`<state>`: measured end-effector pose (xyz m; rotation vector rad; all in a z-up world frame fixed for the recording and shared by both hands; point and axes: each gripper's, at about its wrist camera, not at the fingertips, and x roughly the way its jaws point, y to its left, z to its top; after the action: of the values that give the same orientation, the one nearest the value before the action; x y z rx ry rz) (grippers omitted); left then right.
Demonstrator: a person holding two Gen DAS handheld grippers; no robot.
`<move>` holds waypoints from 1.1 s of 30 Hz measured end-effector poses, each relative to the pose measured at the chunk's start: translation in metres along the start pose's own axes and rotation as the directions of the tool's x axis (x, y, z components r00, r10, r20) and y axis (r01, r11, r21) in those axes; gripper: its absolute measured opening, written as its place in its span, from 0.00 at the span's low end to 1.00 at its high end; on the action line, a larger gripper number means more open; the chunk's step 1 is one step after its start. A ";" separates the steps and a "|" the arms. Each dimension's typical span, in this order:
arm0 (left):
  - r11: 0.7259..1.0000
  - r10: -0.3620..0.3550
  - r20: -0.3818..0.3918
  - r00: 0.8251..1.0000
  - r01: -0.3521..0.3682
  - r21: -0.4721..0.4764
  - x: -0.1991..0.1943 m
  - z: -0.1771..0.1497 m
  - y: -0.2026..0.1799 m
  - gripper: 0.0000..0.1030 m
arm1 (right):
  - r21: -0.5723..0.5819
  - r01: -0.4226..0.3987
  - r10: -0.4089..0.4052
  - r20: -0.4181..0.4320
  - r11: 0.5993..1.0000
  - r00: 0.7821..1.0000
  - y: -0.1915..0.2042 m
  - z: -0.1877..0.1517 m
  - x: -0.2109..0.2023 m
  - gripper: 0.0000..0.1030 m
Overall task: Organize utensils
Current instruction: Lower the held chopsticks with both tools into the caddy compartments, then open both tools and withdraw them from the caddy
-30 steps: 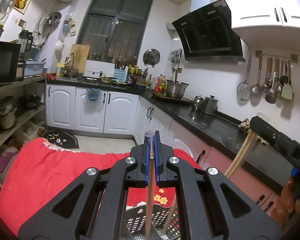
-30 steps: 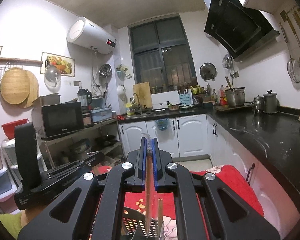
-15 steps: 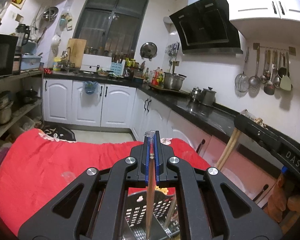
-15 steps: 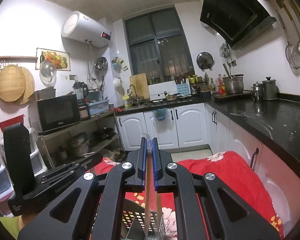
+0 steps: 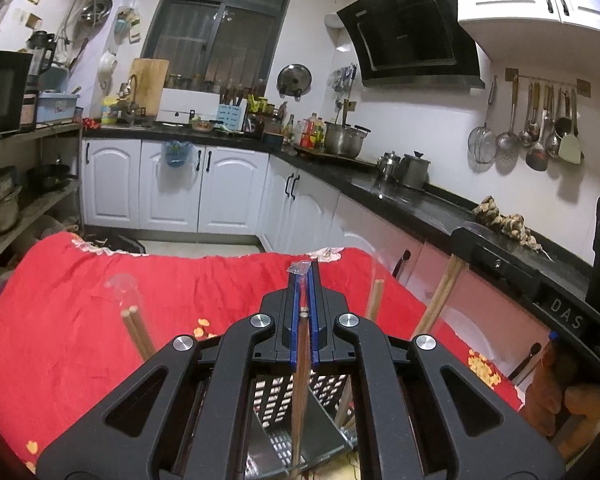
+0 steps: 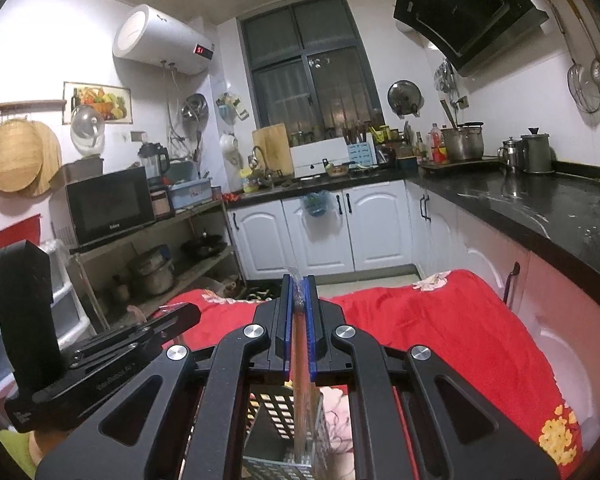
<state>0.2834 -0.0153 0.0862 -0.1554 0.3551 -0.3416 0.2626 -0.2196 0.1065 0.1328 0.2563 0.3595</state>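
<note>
Compared with a second ago, both grippers are sitting lower, and more of the perforated utensil basket (image 5: 300, 396) is showing beneath them. A red floral cloth (image 5: 80, 320) is covering the work surface, in a kitchen with white cabinets (image 6: 320, 232) and a black countertop (image 6: 540, 208). The left gripper (image 5: 303, 280) is clamping a wooden chopstick (image 5: 300, 380) between nearly closed fingers, its lower end hanging into the basket. The right gripper (image 6: 299, 286) is likewise pinching its own chopstick (image 6: 300, 400) over the basket.

Desk (image 5: 80, 320) draped in a rumpled red flowered cloth (image 6: 460, 320), perforated metal utensil basket (image 5: 284, 400) standing on it, near edge
</note>
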 end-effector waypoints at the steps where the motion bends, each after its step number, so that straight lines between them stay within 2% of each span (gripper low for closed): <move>1: 1.000 0.000 -0.009 1.000 0.000 -0.003 0.000 -0.002 0.000 0.02 | -0.001 0.003 -0.003 -0.005 1.000 1.000 -0.001 -0.002 0.000 0.11; 2: 1.000 0.005 -0.019 1.000 -0.005 -0.006 0.000 -0.003 0.001 0.02 | 0.001 0.004 -0.004 -0.010 1.000 1.000 -0.002 -0.002 -0.001 0.21; 4: 1.000 0.009 -0.035 0.999 -0.009 -0.011 0.000 -0.006 0.002 0.02 | 0.003 0.012 -0.011 -0.024 1.000 1.000 -0.003 -0.005 -0.003 0.31; 6: 1.000 0.005 -0.044 0.999 -0.006 -0.016 -0.001 -0.008 0.003 0.02 | -0.007 0.018 -0.018 -0.032 1.000 0.999 -0.004 -0.007 -0.005 0.31; 7: 1.000 0.009 -0.053 0.999 -0.010 -0.014 -0.002 -0.009 0.002 0.02 | -0.011 0.020 -0.020 -0.036 1.000 0.999 -0.004 -0.007 -0.006 0.34; 10: 1.000 0.018 -0.074 0.997 -0.019 -0.015 -0.004 -0.013 0.000 0.15 | -0.007 0.023 -0.024 -0.047 1.000 0.999 -0.007 -0.009 -0.012 0.41; 12: 1.000 0.022 -0.079 0.997 -0.023 -0.018 -0.007 -0.013 0.001 0.29 | -0.007 0.025 -0.026 -0.062 1.000 0.998 -0.009 -0.010 -0.015 0.43; 17: 0.999 0.032 -0.091 0.995 -0.035 -0.033 -0.015 -0.013 0.003 0.48 | -0.004 0.026 -0.027 -0.099 1.000 0.995 -0.011 -0.011 -0.022 0.50; 22: 0.998 0.040 -0.091 0.995 -0.045 -0.051 -0.027 -0.013 0.008 0.64 | -0.024 0.035 -0.038 -0.115 0.999 0.993 -0.010 -0.013 -0.030 0.51; 24: 0.997 0.044 -0.092 0.995 -0.049 -0.057 -0.032 -0.013 0.010 0.77 | -0.021 0.033 -0.035 -0.119 0.999 0.992 -0.011 -0.014 -0.033 0.55; 26: 0.997 0.030 -0.094 0.995 -0.037 -0.073 -0.038 -0.012 0.013 0.85 | -0.015 0.036 -0.037 -0.130 0.999 0.991 -0.012 -0.015 -0.036 0.57; 29: 0.996 0.038 -0.082 0.996 -0.045 -0.083 -0.048 -0.014 0.016 0.90 | -0.021 0.041 -0.043 -0.143 0.999 0.989 -0.012 -0.018 -0.041 0.57; 33: 0.994 0.041 -0.088 0.995 -0.050 -0.096 -0.059 -0.018 0.018 0.90 | -0.030 0.045 -0.049 -0.156 0.999 0.987 -0.011 -0.022 -0.047 0.59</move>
<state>0.2304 0.0206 0.0839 -0.2289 0.4602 -0.2862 0.2179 -0.2448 0.0936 0.0725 0.4093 0.3262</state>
